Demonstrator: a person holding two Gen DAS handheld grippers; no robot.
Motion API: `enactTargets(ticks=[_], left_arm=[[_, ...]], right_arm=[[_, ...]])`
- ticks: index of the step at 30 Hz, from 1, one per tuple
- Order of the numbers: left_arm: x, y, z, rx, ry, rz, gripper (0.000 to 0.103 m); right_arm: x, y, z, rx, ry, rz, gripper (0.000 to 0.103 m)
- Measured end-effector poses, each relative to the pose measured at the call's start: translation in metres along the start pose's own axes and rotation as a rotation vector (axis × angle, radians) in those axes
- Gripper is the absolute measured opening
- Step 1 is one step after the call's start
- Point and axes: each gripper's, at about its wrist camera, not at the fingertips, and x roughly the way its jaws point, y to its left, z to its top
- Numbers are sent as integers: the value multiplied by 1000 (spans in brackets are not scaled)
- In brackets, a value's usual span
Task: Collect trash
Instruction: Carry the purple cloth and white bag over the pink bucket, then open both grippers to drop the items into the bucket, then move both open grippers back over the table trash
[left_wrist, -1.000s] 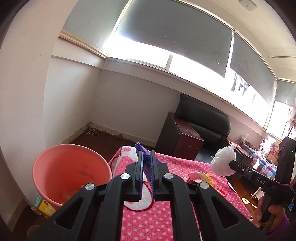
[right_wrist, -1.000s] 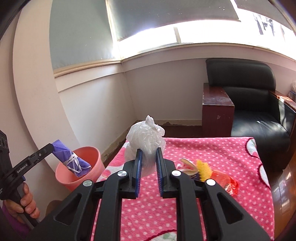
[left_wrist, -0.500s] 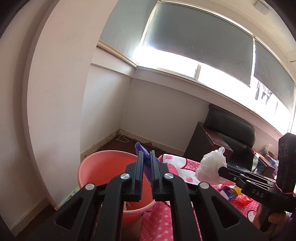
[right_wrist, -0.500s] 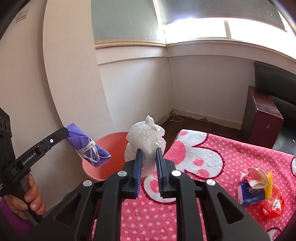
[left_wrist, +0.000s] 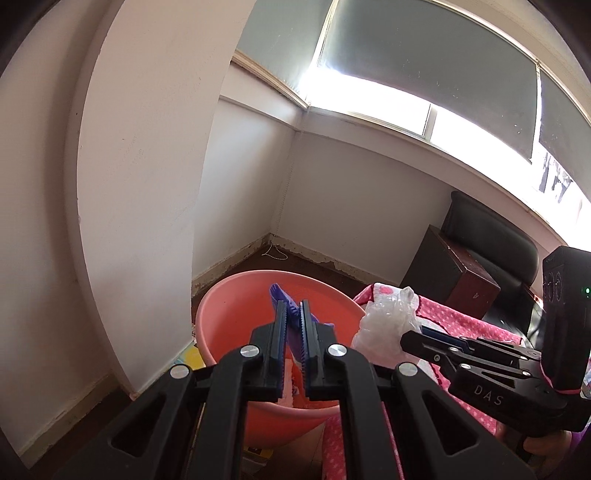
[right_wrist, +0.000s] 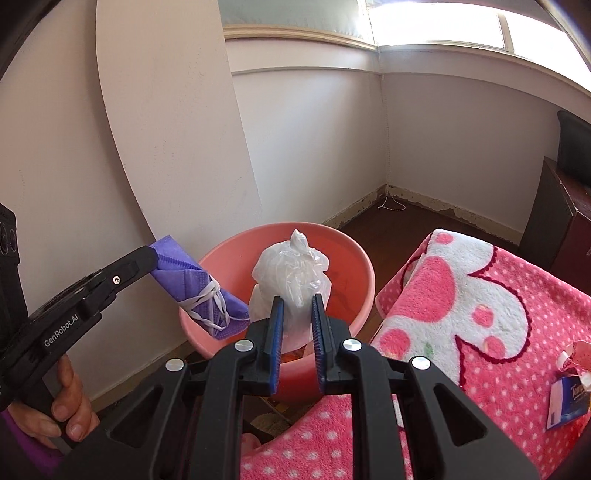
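Nearing bucket (right_wrist: 354, 266), unlike before

You held the mask (right_wrist: 192, 284) left of the bag (right_wrist: 291, 273), both over the bucket (right_wrist: 354, 258), which stood between the wall (right_wrist: 155, 129) and the blanket (right_wrist: 498, 332).

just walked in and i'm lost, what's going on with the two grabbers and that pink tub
A person is clearing trash with a handheld gripper in each hand. The left gripper is shut on a folded purple mask, and the right gripper is shut on a knotted plastic bag. Both are held by the pink tub, nothing dropped yet. More litter, including a tissue pack, waits on the pink blanket.
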Motion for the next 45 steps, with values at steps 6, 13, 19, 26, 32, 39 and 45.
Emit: enactTargets(ticks=[6,13,19,26,32,39,45], left_arm=[[10,4,-1,-8,24,12,7],[12,8,-6,-24,35,21,8],[12,11,-6,-45,39,19,21],[6,3,-4,-34,28,17,30],[0,-13,-2,-5,19,3,39],[-3,-36,-1,30,18,-28,40],[-3,-58,-6,60,24,-60,40]], right_arm=[[20,3,-2,-1,59,13,16],[27,4,-5,25,99,32,25],[21,1,-4,35,81,32,30],[10,-7,-4,54,56,41,30],[-8,-12,-8,51,22,30,30],[-34,-23,-18,65,8,4,30],[-58,-44,-32,105,8,-33,30]])
